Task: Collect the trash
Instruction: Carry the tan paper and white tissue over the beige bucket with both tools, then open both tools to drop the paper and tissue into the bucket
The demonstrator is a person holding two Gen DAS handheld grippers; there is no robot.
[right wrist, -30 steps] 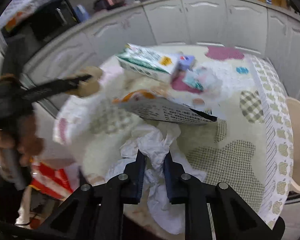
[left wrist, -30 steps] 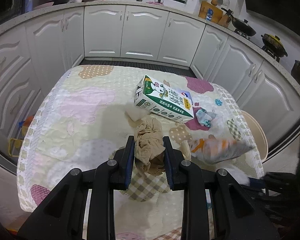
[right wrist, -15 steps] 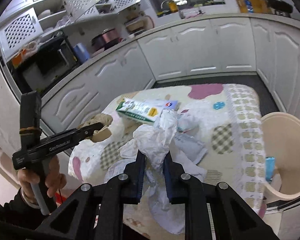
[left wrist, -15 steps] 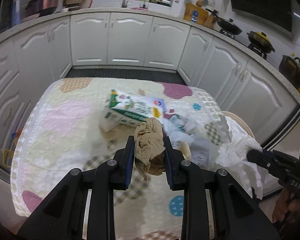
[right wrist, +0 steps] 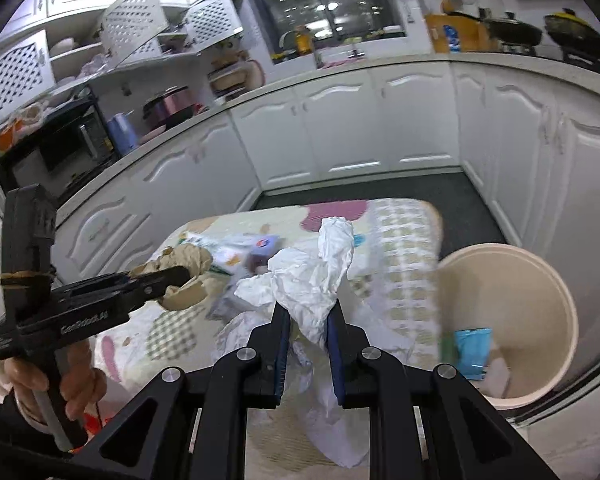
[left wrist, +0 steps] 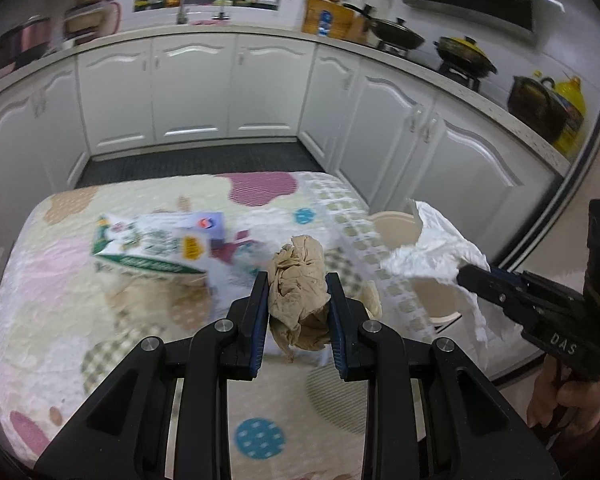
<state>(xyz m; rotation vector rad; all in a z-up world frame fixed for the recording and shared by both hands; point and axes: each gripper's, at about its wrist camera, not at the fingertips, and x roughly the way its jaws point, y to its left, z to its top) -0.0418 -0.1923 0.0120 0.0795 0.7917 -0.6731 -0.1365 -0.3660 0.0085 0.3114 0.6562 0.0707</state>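
Your left gripper (left wrist: 299, 296) fingers clamp a crumpled brown paper wad (left wrist: 298, 280) above the bench (left wrist: 60, 320); your right gripper (right wrist: 309, 332) fingers pinch crumpled white tissue (right wrist: 312, 280) beside the beige bin (right wrist: 540, 280).

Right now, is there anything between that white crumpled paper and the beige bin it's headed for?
Nothing visible. The right tongs hold the white paper above the table's edge, and the beige bin stands open just beyond it, a blue wrapper already inside.
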